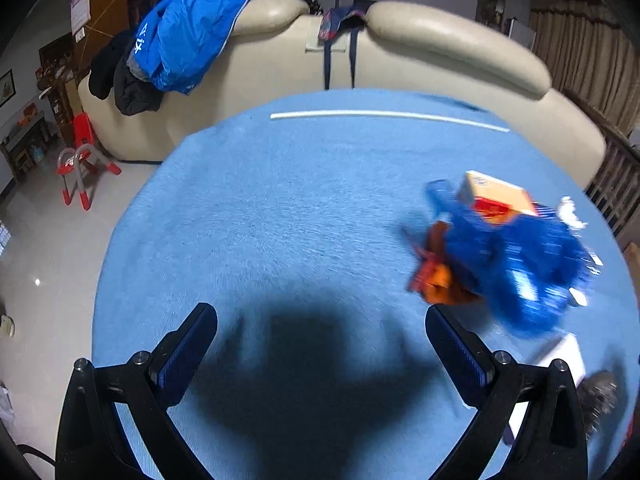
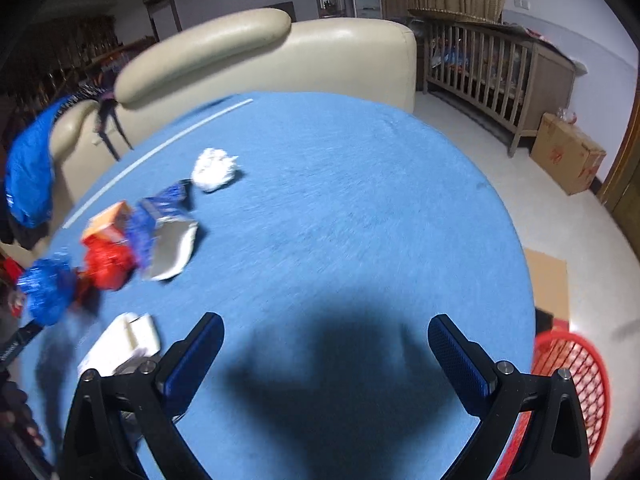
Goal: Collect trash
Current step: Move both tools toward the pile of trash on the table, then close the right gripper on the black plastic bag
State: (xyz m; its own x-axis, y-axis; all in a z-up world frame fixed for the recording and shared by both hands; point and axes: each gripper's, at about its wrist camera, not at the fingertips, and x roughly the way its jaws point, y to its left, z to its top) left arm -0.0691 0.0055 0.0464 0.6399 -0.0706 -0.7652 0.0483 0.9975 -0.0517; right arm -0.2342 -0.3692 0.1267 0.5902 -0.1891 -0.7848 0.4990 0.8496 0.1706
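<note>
Both wide-open, empty: left gripper (image 1: pixel 321 316) and right gripper (image 2: pixel 325 326) hover over the blue tabletop (image 2: pixel 360 208), where wrappers (image 2: pixel 160 220), a tissue wad (image 2: pixel 214 169) and small boxes (image 2: pixel 120 340) await collection, red basket (image 2: pixel 572 376) alongside, likely for trash.

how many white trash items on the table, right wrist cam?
3. A crumpled tissue lies farthest out, a torn white wrapper sits beside the red and blue packets, and a white box rests by the right gripper's left finger. More may hide under the pile.
</note>
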